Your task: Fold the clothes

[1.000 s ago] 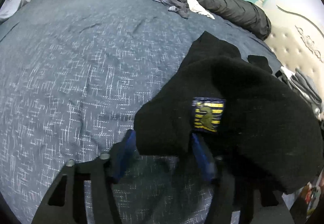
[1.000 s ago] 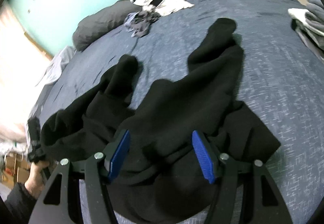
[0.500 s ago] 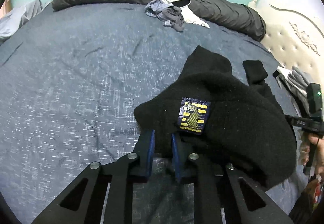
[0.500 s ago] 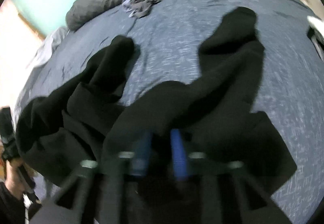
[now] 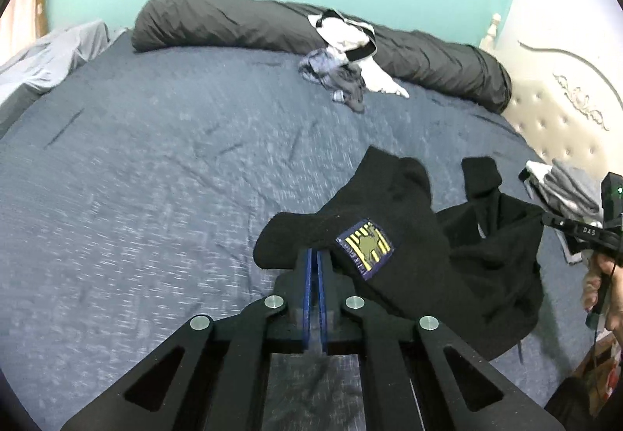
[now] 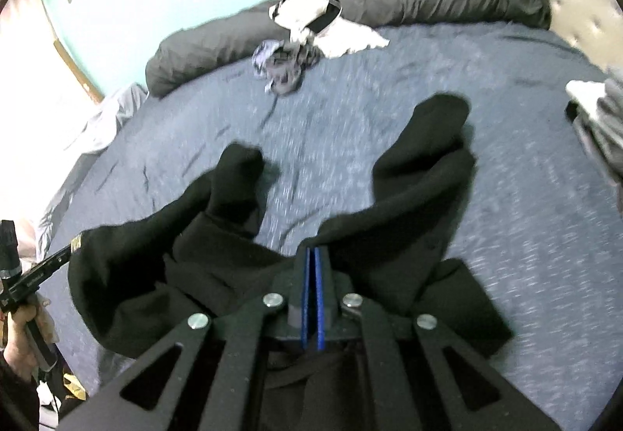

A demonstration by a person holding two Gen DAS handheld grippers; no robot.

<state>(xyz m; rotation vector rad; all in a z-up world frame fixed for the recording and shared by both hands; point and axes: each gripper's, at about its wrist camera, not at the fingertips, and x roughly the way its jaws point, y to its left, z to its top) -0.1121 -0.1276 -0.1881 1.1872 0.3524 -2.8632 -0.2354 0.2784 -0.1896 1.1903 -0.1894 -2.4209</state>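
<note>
Left wrist view. The left tool (image 5: 314, 255) is shown fully closed, its blue pads pinching an edge of the black garment (image 5: 409, 236) just beside the yellow-striped patch (image 5: 365, 248); its jaws have just been closing, with cloth between them. The edge is raised off the bed (image 5: 155, 197), apparently so the garment can be lifted and spread for folding; the rest hangs and trails toward 3 o'clock. At 3 o'clock the right tool (image 5: 560, 222) is seen in a person's hand (image 5: 599, 279), at the garment's far edge. A heap of loose clothes (image 5: 342, 73) lies at 12 o'clock against a dark rolled duvet (image 5: 241, 26), well apart. A grey stack (image 5: 560, 185) lies near the garment at 2 o'clock and could be brushed during spreading.

Right wrist view. The right tool (image 6: 313, 259) is likewise clamped shut on the garment (image 6: 389, 205), its jaws also having just been closing on cloth. Two sleeves extend toward 11 and 1 o'clock over the bed (image 6: 525, 197). The left tool (image 6: 58, 259) is seen at 9 o'clock. The open bed ahead appears unobstructed.
</note>
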